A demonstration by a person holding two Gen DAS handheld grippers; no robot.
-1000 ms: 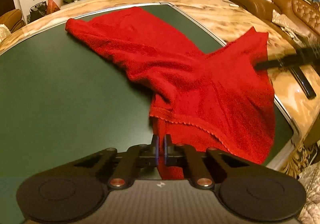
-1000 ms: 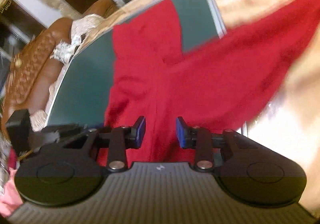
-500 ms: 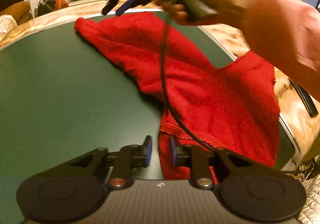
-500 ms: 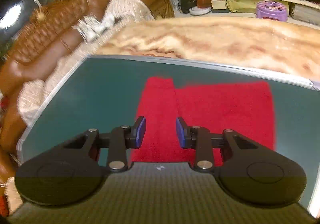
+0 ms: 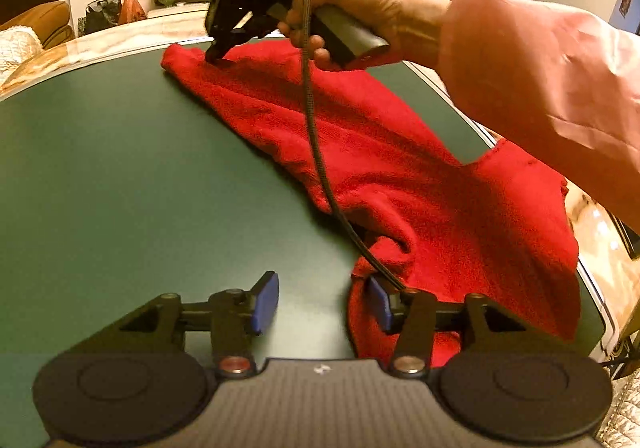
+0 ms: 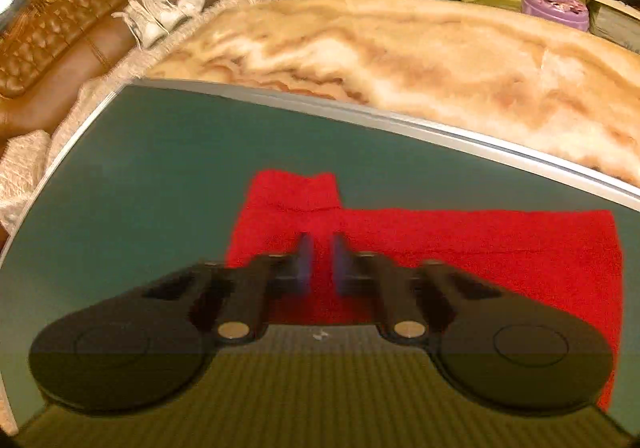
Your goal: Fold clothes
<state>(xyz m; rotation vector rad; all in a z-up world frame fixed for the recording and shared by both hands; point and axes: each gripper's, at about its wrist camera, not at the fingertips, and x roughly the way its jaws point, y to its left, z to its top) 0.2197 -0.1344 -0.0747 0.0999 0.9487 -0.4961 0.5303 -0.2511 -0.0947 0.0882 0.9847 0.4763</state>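
One red garment [image 5: 392, 167] on our green table top [image 5: 120, 187], a knit piece lying diagonally from the far edge toward the near right corner, where it bunches and hangs over the rim. Far end is a narrow sleeve-like strip, flat on the mat. Our right gripper [image 5: 214, 55] is down on that far end; in its own view [image 6: 320, 264] the blue pads stand close together with red cloth between them, somewhat blurred, so we read it as pinching the fabric there. Right hand [image 5: 352, 15] wraps the handle, pink sleeve [image 5: 540, 87] behind it, braided cable [image 5: 316, 151] trailing across the cloth toward us. Our left gripper [image 5: 320, 302] sits at the near bunched edge, jaws opening, pads spread; right pad [image 5: 378, 306] just beside the cloth, nothing clamped between them. Marble counter [image 6: 400, 59] surrounds the mat, brown leather sofa [image 6: 80, 7] beyond it.
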